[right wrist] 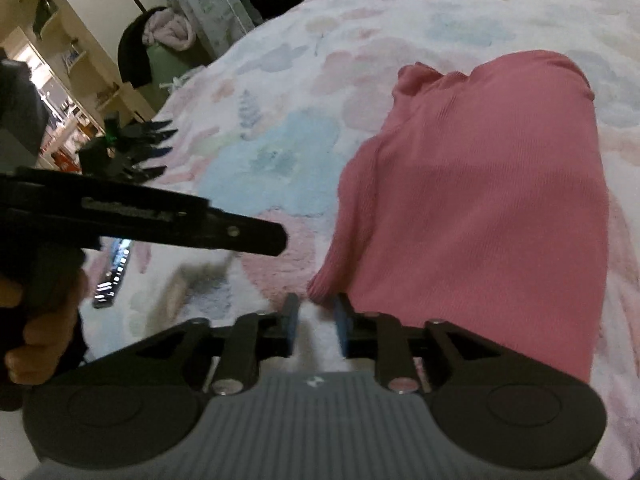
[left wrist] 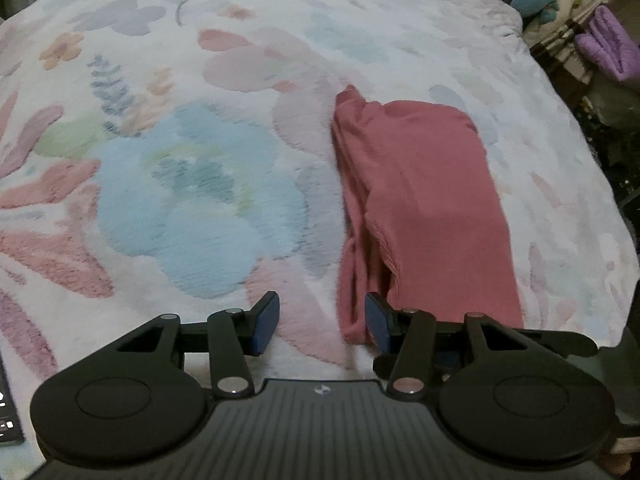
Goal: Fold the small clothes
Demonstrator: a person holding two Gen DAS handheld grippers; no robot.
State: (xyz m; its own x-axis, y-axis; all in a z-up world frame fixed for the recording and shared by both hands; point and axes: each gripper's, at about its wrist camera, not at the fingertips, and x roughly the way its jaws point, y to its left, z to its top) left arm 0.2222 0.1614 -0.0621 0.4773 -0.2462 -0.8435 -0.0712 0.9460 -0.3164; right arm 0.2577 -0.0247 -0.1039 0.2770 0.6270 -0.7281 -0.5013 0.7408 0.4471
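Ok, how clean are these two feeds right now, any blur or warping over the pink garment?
Left wrist view: pink garment and floral blanket slightly smeared, edges bowed by the fisheye, dim corners. Right wrist view: stronger blur on the garment; left gripper dark and soft; bright shelves at the far left.

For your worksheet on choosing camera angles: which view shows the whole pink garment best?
The left wrist view: the pink garment lies almost fully in frame on the floral blanket. The right wrist view sits closer, so the gripper body hides its near end.
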